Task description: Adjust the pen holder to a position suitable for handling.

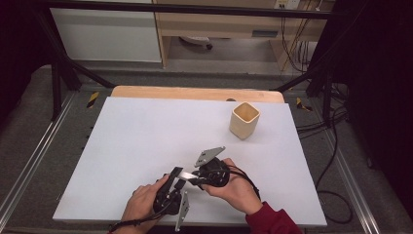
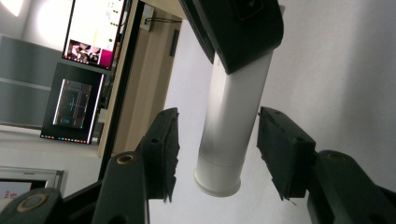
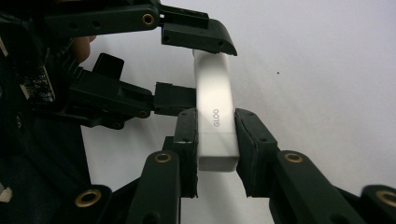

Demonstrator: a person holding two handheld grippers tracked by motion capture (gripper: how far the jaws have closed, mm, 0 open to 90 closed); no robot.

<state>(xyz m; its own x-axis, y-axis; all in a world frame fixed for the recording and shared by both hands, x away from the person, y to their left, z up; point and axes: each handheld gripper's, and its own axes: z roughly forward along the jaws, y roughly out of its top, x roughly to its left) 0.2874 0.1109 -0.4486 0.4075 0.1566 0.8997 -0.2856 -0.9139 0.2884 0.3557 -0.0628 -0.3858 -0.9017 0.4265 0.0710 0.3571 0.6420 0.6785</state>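
Above the near edge of the white worktop [image 1: 146,141], your right gripper [image 3: 215,140] pinches one end of the white plastic glue stick tube [image 3: 214,107], lifted clear. Your left gripper [image 2: 217,149] straddles the far end, jaws spread, not touching. It looks like a handover or cap pull: next, squeeze squarely, without twisting.

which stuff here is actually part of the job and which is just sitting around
In the job:
- white glue stick
- right gripper, clamped on the stick
- left gripper, jaws either side of the stick, not touching

Lying about:
- beige square cup
- white table sheet
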